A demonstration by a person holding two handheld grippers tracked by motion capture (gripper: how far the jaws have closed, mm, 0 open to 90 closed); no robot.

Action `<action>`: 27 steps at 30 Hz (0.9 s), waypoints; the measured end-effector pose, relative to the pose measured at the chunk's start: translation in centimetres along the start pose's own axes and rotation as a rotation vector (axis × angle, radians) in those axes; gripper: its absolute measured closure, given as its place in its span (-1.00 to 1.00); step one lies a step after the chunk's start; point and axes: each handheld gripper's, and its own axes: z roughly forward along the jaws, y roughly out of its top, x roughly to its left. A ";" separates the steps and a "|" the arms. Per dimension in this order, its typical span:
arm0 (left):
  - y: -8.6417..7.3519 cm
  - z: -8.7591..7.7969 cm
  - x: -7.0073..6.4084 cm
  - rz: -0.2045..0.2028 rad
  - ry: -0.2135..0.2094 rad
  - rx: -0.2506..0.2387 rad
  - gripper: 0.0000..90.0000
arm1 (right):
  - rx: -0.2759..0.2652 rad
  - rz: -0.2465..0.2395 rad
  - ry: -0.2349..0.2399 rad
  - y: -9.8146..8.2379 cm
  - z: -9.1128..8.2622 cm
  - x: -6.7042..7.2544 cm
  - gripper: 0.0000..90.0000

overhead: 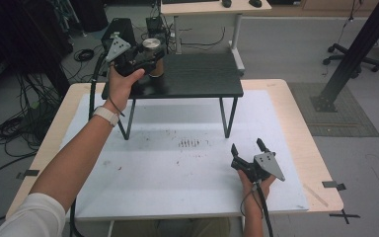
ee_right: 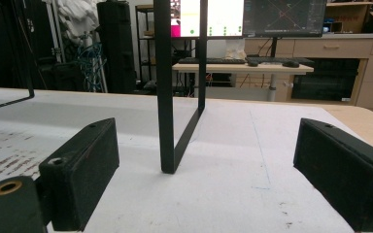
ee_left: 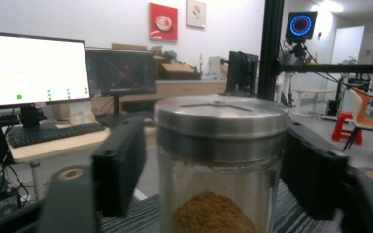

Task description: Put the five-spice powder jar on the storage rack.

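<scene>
Glass with a steel lid, the jar (ee_left: 221, 165) stands upright on the black shelf (overhead: 197, 79), brown powder heaped low inside. The left claw (overhead: 148, 55) brackets it, jaws parted off the glass, apparently releasing. The right claw (overhead: 249, 147) rests wide and empty on the white tabletop (overhead: 177, 173).

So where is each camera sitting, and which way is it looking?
High view: above the person's side, looking forward and down on the table; both forearms, left gripper, right gripper show.
Left gripper view: rides the left gripper, looking along its jaws, apart around the jar.
Right gripper view: rides the right gripper, low over the table, facing the shelf's leg; its jaws stand open.
Shared: the jar appears from above too.
</scene>
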 end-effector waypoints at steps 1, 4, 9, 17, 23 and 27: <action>0.1 -0.1 0.0 -0.005 0.005 -0.010 -0.45 | 0.000 0.000 0.000 0.0 0.0 0.0 -0.79; 0.6 -0.2 -0.2 -0.016 0.012 -0.056 -0.54 | 0.001 0.000 0.000 0.0 0.0 0.0 -0.79; 1.4 -0.9 -0.1 -0.004 0.016 -0.076 -0.68 | 0.001 -0.002 -0.002 0.0 0.0 0.0 -0.79; 2.1 -3.1 -0.3 0.022 0.018 -0.082 -0.87 | 0.002 -0.002 -0.002 0.0 0.0 0.0 -0.79; 2.7 -4.9 -0.7 0.003 0.009 -0.099 -0.96 | 0.003 -0.002 -0.002 0.0 0.0 0.0 -0.79; 3.1 -6.2 -0.9 -0.014 0.003 -0.115 -0.99 | 0.003 -0.002 -0.003 0.0 0.0 0.0 -0.79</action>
